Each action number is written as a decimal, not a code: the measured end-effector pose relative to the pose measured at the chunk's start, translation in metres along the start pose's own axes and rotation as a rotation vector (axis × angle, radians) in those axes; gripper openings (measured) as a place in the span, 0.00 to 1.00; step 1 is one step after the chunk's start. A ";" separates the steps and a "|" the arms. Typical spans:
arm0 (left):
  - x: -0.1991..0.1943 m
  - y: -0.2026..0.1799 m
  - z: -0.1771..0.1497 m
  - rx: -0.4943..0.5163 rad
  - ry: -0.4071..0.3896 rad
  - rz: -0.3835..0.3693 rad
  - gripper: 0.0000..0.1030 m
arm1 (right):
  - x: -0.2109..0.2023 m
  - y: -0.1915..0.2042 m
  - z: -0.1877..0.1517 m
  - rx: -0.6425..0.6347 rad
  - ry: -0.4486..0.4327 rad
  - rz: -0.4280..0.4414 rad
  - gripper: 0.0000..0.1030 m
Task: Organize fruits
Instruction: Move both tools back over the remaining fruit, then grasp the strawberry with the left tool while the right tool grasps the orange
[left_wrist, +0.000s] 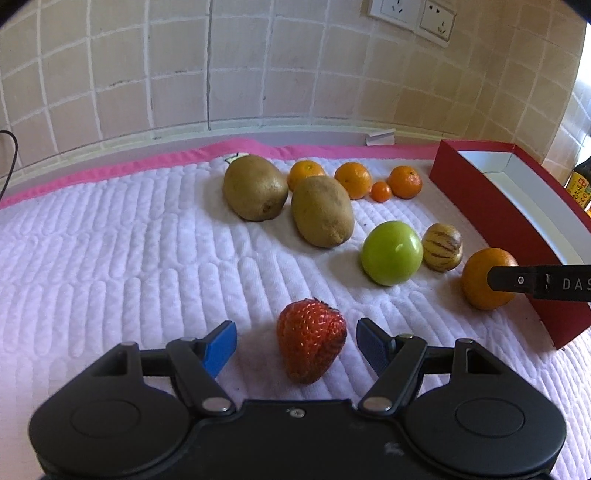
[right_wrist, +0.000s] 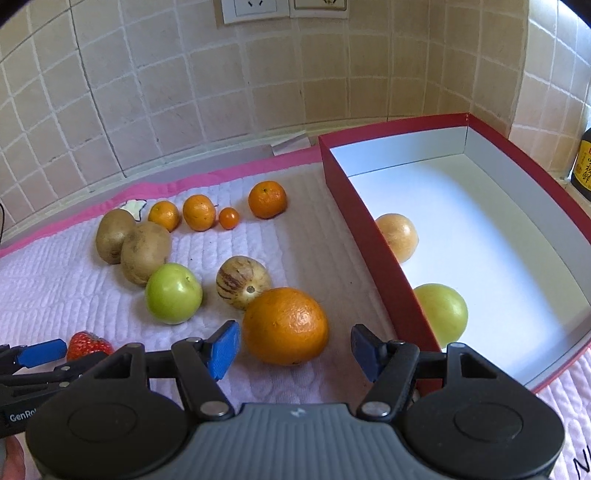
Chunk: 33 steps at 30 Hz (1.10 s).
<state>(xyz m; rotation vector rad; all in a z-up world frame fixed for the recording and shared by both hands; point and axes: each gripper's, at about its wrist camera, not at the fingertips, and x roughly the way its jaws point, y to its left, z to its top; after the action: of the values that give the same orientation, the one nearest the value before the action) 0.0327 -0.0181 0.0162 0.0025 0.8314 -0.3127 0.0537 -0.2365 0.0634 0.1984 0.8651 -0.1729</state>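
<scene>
— What are the grippers doing?
— I'm holding the left gripper (left_wrist: 296, 345) spread wide around the strawberry (left_wrist: 311, 340) on the white towel (left_wrist: 110, 258), pads not touching it. I'm keeping the right gripper (right_wrist: 291, 349) open around the big orange (right_wrist: 285, 325), also untouched.
— And the box?
— The red box (right_wrist: 373, 240) is sitting just right of the orange.

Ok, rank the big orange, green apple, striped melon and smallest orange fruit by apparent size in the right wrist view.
1. big orange, though it lies nearest the camera
2. green apple and striped melon: too alike to rank
3. smallest orange fruit, farthest back
</scene>
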 end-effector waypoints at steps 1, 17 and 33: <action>0.002 0.000 0.000 -0.002 0.004 0.000 0.82 | 0.003 0.000 0.000 0.002 0.005 -0.003 0.66; 0.014 -0.013 0.002 0.040 0.006 0.025 0.62 | 0.022 0.005 0.005 0.010 0.015 0.005 0.65; -0.033 -0.036 0.022 0.122 -0.119 -0.018 0.49 | -0.013 -0.008 0.009 0.031 -0.084 0.085 0.58</action>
<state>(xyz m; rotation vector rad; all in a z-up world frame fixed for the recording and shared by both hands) 0.0181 -0.0463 0.0592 0.0897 0.6935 -0.3770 0.0505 -0.2455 0.0787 0.2549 0.7696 -0.1141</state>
